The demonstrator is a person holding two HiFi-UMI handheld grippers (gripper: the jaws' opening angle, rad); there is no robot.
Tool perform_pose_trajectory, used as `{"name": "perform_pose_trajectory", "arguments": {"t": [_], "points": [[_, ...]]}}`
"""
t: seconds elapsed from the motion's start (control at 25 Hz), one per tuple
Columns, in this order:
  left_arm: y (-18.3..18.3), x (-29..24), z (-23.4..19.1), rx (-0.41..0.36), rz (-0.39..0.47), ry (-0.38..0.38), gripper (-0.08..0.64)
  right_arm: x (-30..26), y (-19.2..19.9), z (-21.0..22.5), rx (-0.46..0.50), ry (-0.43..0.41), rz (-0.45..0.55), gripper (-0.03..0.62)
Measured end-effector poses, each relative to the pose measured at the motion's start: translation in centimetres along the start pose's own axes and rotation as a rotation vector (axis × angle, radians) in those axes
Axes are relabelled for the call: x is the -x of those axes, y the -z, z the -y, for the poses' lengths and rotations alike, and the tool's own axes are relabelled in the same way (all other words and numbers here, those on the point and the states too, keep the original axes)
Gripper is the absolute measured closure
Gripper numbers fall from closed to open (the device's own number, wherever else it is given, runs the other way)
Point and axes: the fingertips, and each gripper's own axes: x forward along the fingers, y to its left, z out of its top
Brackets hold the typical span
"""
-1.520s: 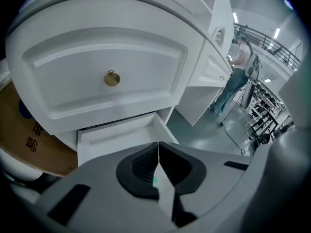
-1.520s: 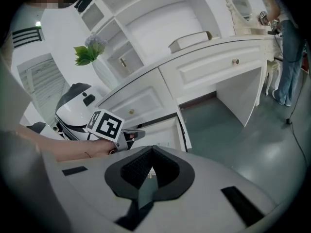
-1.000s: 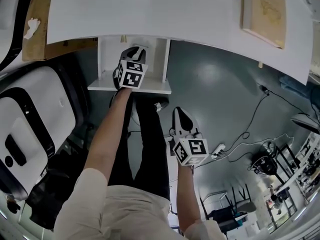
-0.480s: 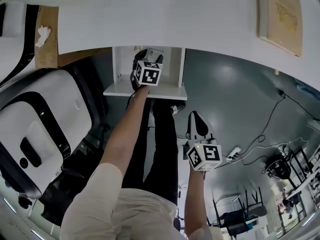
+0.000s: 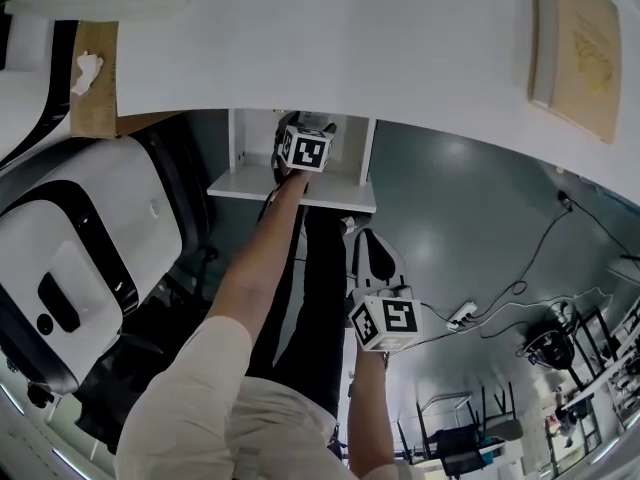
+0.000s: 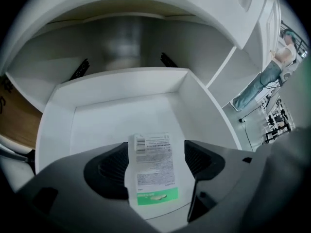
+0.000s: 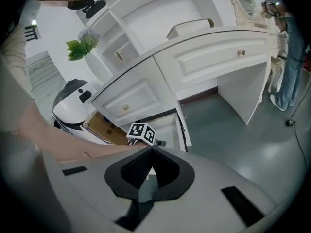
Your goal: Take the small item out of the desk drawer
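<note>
The drawer point(image 6: 121, 113) under the white surface point(image 5: 350, 48) already stands pulled out, at the upper middle of the head view, so the opening step looks done. In the left gripper view the left claw point(image 6: 156, 149) points steeply down into it. Its jaws have just been opening and now stand wide apart, one on each side of the small item, a flat white packet point(image 6: 154, 171) with printed text and a green band. The packet lies on the drawer floor at the lower middle of that view, near the front edge. The pads do not appear to press on it, so no grasp is made yet. The right claw point(image 7: 151, 149) hangs lower in the head view, well apart from the drawer and over the grey floor point(image 5: 480, 218). Its tips are together with nothing between them. By my reckoning the task is roughly halfway: closing on the packet and lifting it clear of the drawer remain.
</note>
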Motion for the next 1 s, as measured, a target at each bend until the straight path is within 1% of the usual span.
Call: {"name": "perform_pose_trajectory", "arguments": {"t": [0.2,0.28,0.4,0.48,0.6,0.72,0.8,0.92,1.0], "points": [[0.9,-0.7,-0.4,0.064,-0.019,0.013,0.196,-1.1,-0.2,-3.6,0.003,-0.057,-0.006,0.568],[1.3,-1.2,-0.4,0.063,-0.041,0.018,0.178,-1.6,0.1,-4.5,0.004,-0.072,-0.015,0.568],[2.3,-2.4,0.1,0.050,-0.070,0.044,0.165,-1.7,0.5,-4.7,-0.012,-0.068,-0.023,0.568],[2.8,-2.8,0.0,0.038,-0.088,0.031,0.161,-1.6,0.7,-4.3,-0.021,-0.058,-0.026,0.568],[3.2,-3.3,-1.0,0.025,-0.110,-0.009,0.161,-1.7,0.6,-3.5,-0.027,-0.041,-0.023,0.568],[3.7,-3.8,-1.0,0.017,-0.127,-0.006,0.161,-1.6,0.6,-2.9,-0.030,-0.023,-0.022,0.568],[4.1,-3.8,-0.7,-0.002,-0.144,-0.017,0.161,-1.6,0.7,-2.8,-0.028,-0.022,-0.027,0.568],[4.7,-4.1,-0.7,-0.028,-0.166,-0.055,0.161,-1.7,0.7,-3.3,-0.032,-0.026,-0.028,0.568],[4.9,-4.3,-0.8,-0.032,-0.173,-0.073,0.161,-2.1,0.8,-3.7,-0.033,-0.030,-0.027,0.568]]}}
